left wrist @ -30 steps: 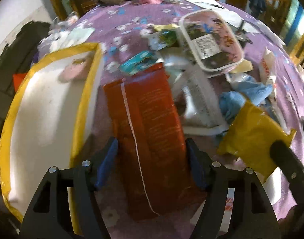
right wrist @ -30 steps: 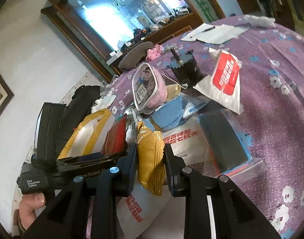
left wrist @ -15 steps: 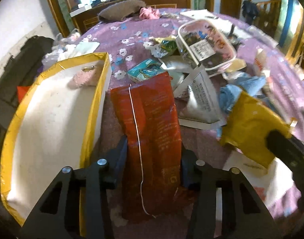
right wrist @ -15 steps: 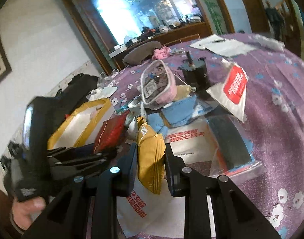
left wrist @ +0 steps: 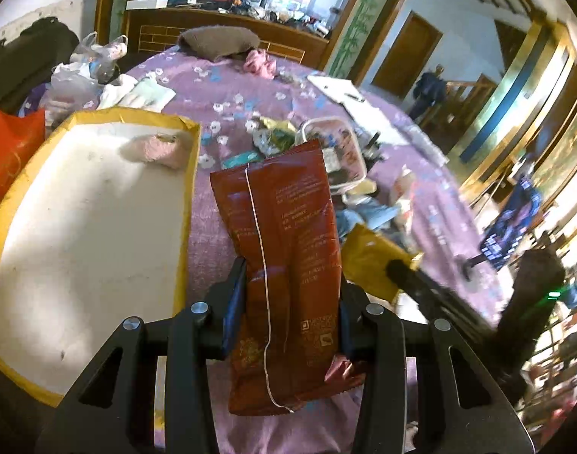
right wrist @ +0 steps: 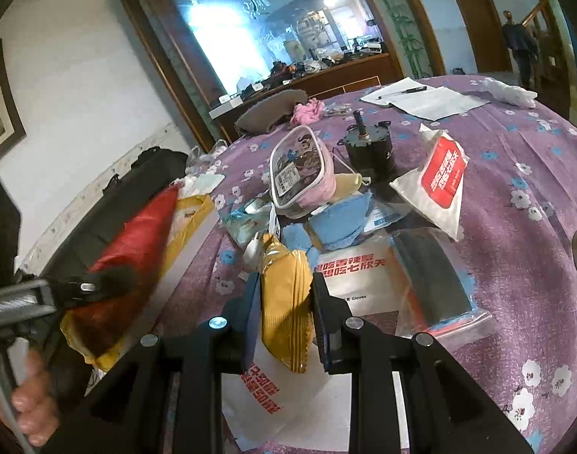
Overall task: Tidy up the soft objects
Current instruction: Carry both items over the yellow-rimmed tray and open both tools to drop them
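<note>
The left gripper (left wrist: pixel 284 304) has just been closing and now pinches the red bag (left wrist: pixel 284 249), lifted just right of the yellow box (left wrist: pixel 188 196). The right gripper (right wrist: pixel 283 314) pinches the gold bag (right wrist: pixel 286 299), also right of the box. I think the red bag should go over the box wall, then drop flat. Only the left view shows the pink thing (left wrist: pixel 152 147) inside the box. Only the right view shows the person's hand (right wrist: pixel 31 397).
</note>
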The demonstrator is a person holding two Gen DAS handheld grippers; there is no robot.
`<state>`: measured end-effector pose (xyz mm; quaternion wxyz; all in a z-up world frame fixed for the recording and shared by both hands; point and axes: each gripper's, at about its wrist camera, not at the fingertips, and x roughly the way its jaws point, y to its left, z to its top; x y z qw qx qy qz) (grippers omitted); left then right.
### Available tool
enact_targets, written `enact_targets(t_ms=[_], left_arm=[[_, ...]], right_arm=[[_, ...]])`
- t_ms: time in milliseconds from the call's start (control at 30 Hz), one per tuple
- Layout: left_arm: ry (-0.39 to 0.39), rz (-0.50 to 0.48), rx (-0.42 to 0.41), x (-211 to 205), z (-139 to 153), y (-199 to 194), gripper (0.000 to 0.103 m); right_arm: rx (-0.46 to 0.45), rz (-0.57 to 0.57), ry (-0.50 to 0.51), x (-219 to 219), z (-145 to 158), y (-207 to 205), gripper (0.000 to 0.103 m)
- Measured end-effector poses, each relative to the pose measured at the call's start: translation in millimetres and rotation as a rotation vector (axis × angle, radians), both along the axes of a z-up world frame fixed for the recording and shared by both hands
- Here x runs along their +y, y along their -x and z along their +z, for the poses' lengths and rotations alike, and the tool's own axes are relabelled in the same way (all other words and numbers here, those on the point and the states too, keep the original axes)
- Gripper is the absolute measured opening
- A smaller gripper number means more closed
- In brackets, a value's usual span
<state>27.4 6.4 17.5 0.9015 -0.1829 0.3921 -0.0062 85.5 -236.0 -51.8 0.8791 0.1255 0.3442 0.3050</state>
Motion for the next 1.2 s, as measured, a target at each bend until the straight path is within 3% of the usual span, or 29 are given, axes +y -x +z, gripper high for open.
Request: enact_targets(t_ms=[200,367,567,633,700,800,900,1000,1100,1200], left_arm=[[0.022,0.043,-0.044,23,20,27,0.040],[0.015,0.111,-0.041,54,23,37,0.040],[-0.008,0.194,-0.021,91,20,48,0.040],[-0.013,0.226,-0.009,104,16,52,0.040],[0.002,0.260,-0.005,118,11,56,0.040],[-0.013,0.287,0.027,129,-1,56,0.040],[-0.004,0.282,0.061,134,-14,54,0.040],[-0.048,0.281,0.073,132,-17,54,0.040],[-0.064,0.292,0.097,138,-21,51,0.041],[-0.032,0.295,0.133,145,-30,46,0.041]], right_arm=[[0.085,0.040,-0.096,14,1,2,0.025],[0.091,0.208,-0.126,68,23,18,0.025],[0.052,0.263,-0.086,126,37,26,0.023],[0.042,0.258,-0.097,130,40,29,0.020],[-0.036,0.200,-0.099,128,54,35,0.020],[-0.063,0.230,-0.097,138,63,36,0.020],[-0.010,0.304,-0.097,160,55,29,0.020],[0.081,0.363,-0.131,178,37,25,0.020],[0.026,0.379,-0.060,195,33,38,0.019],[-0.026,0.390,0.008,209,26,45,0.020]])
